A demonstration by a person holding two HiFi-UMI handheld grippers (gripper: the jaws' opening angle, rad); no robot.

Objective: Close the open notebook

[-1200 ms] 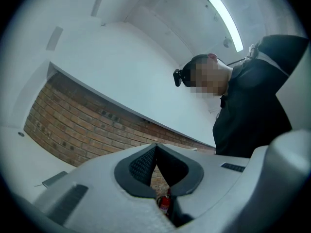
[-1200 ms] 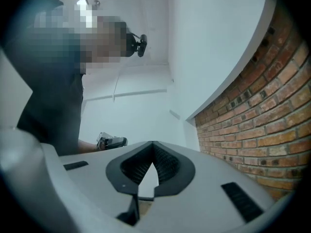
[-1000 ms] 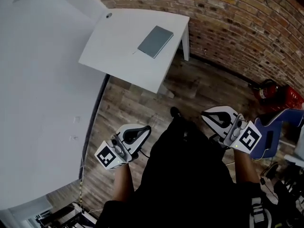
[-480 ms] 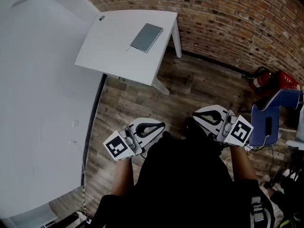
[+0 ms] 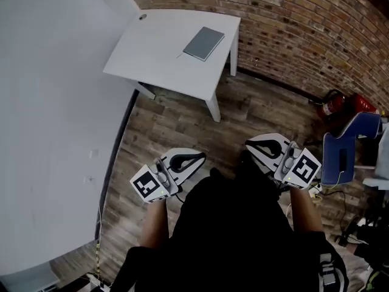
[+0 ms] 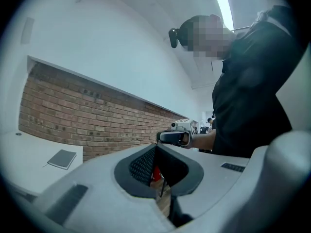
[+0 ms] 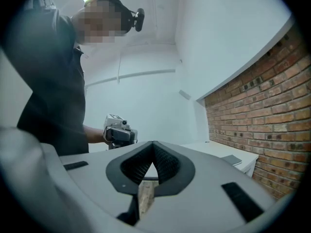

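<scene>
A grey notebook [image 5: 204,43] lies flat on the white table [image 5: 158,59] by the brick wall, only its cover showing. It also appears small and far off in the left gripper view [image 6: 62,158] and the right gripper view [image 7: 232,160]. My left gripper [image 5: 202,156] and right gripper [image 5: 248,146] are held close to the person's body over the wooden floor, far from the table. Both are shut with nothing between the jaws. Each camera sees its own jaws, the left gripper [image 6: 155,147] and the right gripper [image 7: 153,144], and the other gripper beyond.
A brick wall [image 5: 304,29] runs behind the table and a white wall [image 5: 55,102] stands on the left. A red fire extinguisher [image 5: 331,105] and a blue chair [image 5: 346,148] are on the right. Wooden floor [image 5: 176,123] lies between the person and the table.
Both grippers have drifted inward, closer to the body. The head view has swung, so the table sits differently in frame. The notebook has not moved on the table.
</scene>
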